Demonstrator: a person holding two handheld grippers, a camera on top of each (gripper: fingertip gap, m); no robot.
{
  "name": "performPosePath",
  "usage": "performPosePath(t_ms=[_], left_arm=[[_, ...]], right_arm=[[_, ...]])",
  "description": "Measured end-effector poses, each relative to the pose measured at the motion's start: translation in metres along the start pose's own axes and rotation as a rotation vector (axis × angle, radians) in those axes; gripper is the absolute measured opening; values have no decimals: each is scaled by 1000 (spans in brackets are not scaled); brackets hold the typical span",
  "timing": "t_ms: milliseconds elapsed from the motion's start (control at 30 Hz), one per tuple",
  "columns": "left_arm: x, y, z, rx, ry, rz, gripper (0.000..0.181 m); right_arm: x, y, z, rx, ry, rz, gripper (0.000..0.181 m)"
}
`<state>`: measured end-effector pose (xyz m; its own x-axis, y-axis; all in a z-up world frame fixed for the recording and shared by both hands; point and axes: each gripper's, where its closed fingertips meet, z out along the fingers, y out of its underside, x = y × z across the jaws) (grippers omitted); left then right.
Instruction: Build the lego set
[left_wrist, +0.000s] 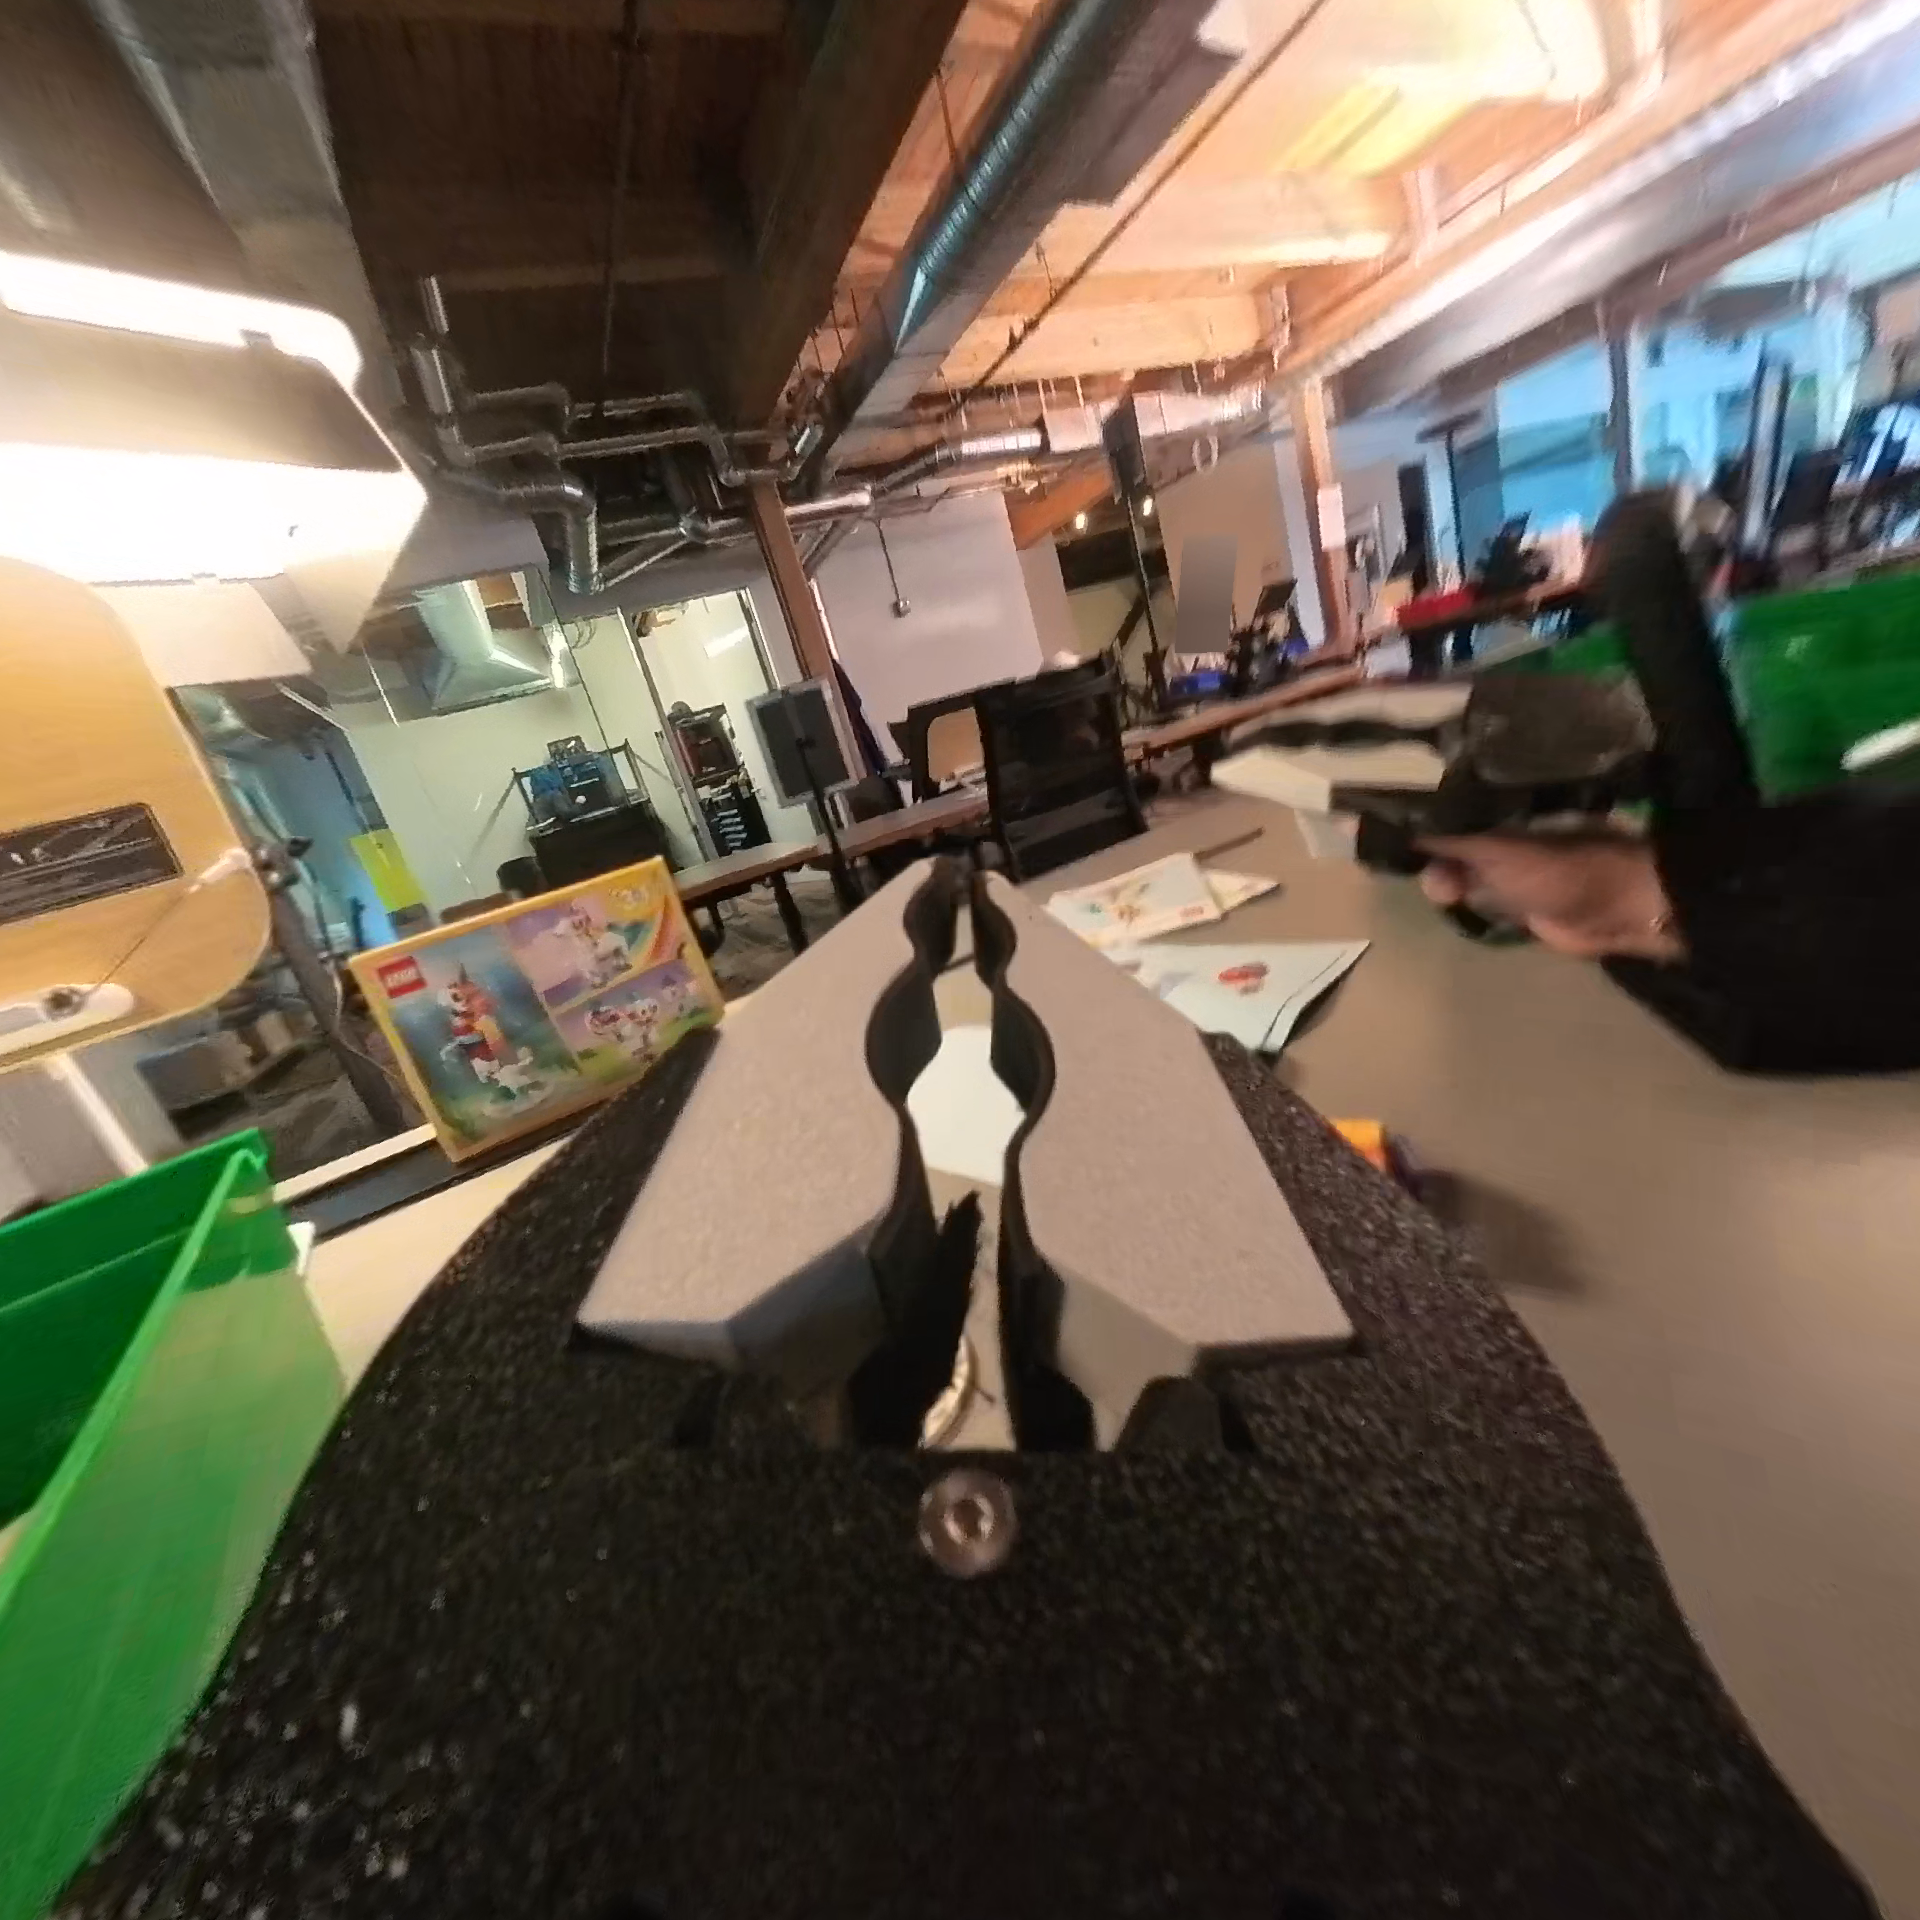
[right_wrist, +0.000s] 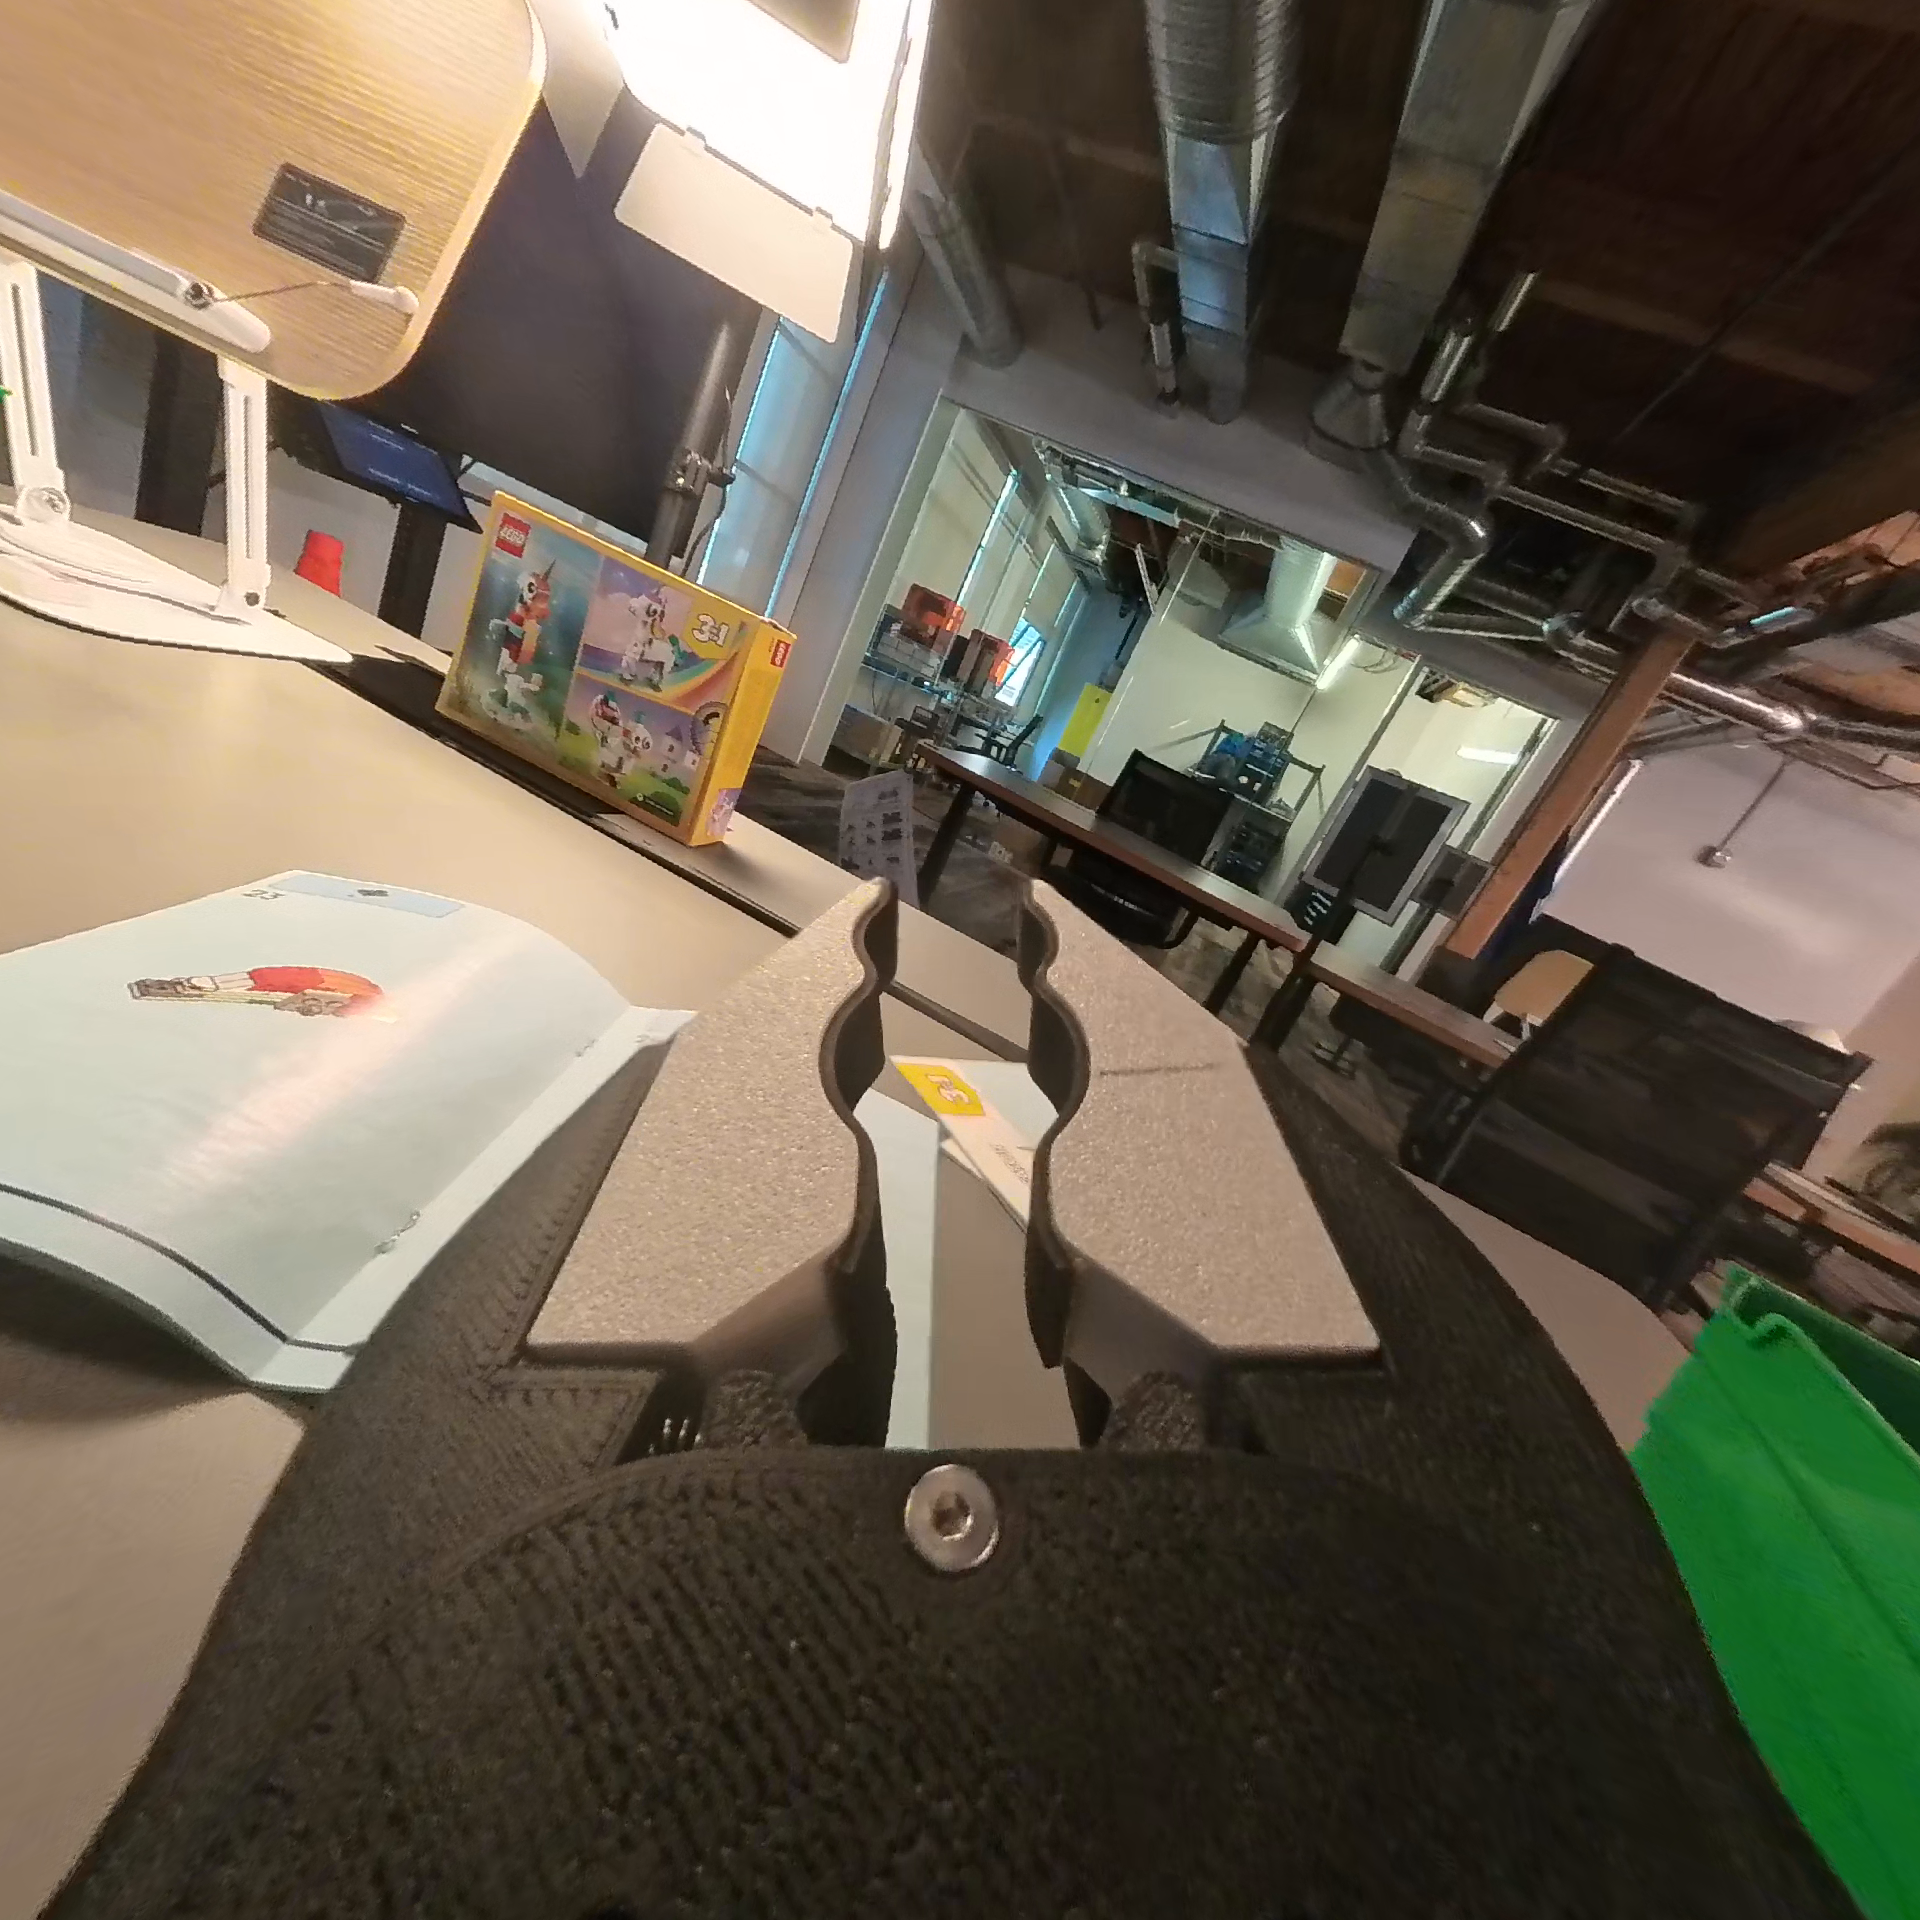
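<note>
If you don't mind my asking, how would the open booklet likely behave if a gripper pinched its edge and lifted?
The booklet would probably flop: its pages are thin and already arch up off the table. Its glossy sheen suggests the paper could slip between the right gripper fingers. It looks light, so a push would likely slide it rather than tip it.

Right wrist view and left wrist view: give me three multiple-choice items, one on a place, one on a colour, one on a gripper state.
1. The yellow cardboard lego box stands:
A. upright on the grey table
B. inside a bin
C. on the floor

2. The plastic bin is:
A. red
B. green
C. blue

3. The right gripper is:
A. shut on a brick
B. open, empty
C. shut on the open light-blue instruction booklet

Answers: 1 A, it stands on its edge at the tabletop's far side. 2 B, its walls are bright green. 3 B, a gap shows between its fingers, nothing held.
</note>
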<state>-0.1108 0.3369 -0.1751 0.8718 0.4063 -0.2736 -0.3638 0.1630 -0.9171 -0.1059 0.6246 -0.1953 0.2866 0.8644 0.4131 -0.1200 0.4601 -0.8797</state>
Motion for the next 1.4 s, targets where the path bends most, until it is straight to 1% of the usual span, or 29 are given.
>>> performPosePath(t_ms=[67, 133, 200, 267, 367, 433, 533, 600, 667, 733, 800, 833, 900, 933, 1033, 1067, 1167, 1267, 1333, 1400], left_arm=[[-3, -24, -9, 39, 18, -42, 0], [-14, -51, -22, 62, 27, -35, 0], [-38, -76, -38, 70, 8, -6, 1], [-76, -91, -55, 37, -36, 22, 4], [-146, -87, -81, -86, -146, 60, 7], [-185, -79, -91, -160, -167, 45, 9], [-223, -68, -88, -256, -124, 51, 11], [-241, -60, -84, -311, -103, 52, 13], [-254, -54, -79, -337, -92, 39, 13], [-261, -46, -75, -369, -71, 25, 13], [-264, -32, -73, -437, -35, 22, 14], [-264, -22, -73, -506, -11, 8, 17], [-257, 8, -80, -727, 63, -68, 28], [-254, 18, -83, -797, 87, -78, 29], [-239, 53, -102, -1057, 219, -57, 27], [-232, 61, -107, -1112, 284, -58, 25], [-222, 76, -115, -1214, 418, -75, 24], [-219, 87, -117, -1261, 500, -97, 23], [-215, 96, -121, -1316, 533, -108, 17], [-216, 109, -133, -1424, 536, -55, 19]], right_arm=[[3, 1, -2, -7, 13, -6, 21], [8, 2, -4, -13, 31, -12, 21], [13, 4, -5, -20, 52, -8, 21], [16, 6, -4, -29, 68, 1, 21], [20, 9, -3, -44, 92, -7, 21], [22, 11, -3, -55, 106, -25, 21], [24, 13, -2, -73, 132, -53, 21], [28, 15, -2, -85, 153, -62, 21], [29, 16, -2, -90, 163, -64, 21], [33, 19, -2, -111, 183, -70, 21], [36, 21, -2, -124, 202, -81, 21], [38, 22, -2, -130, 213, -87, 21], [40, 24, -2, -143, 231, -94, 21], [41, 25, -2, -147, 238, -96, 21], [44, 27, -2, -159, 256, -101, 21], [45, 27, -2, -162, 261, -102, 21], [46, 28, -2, -168, 269, -110, 21], [46, 28, -3, -171, 272, -112, 21], [47, 29, -2, -175, 277, -110, 21], [48, 29, -2, -177, 282, -110, 21]])
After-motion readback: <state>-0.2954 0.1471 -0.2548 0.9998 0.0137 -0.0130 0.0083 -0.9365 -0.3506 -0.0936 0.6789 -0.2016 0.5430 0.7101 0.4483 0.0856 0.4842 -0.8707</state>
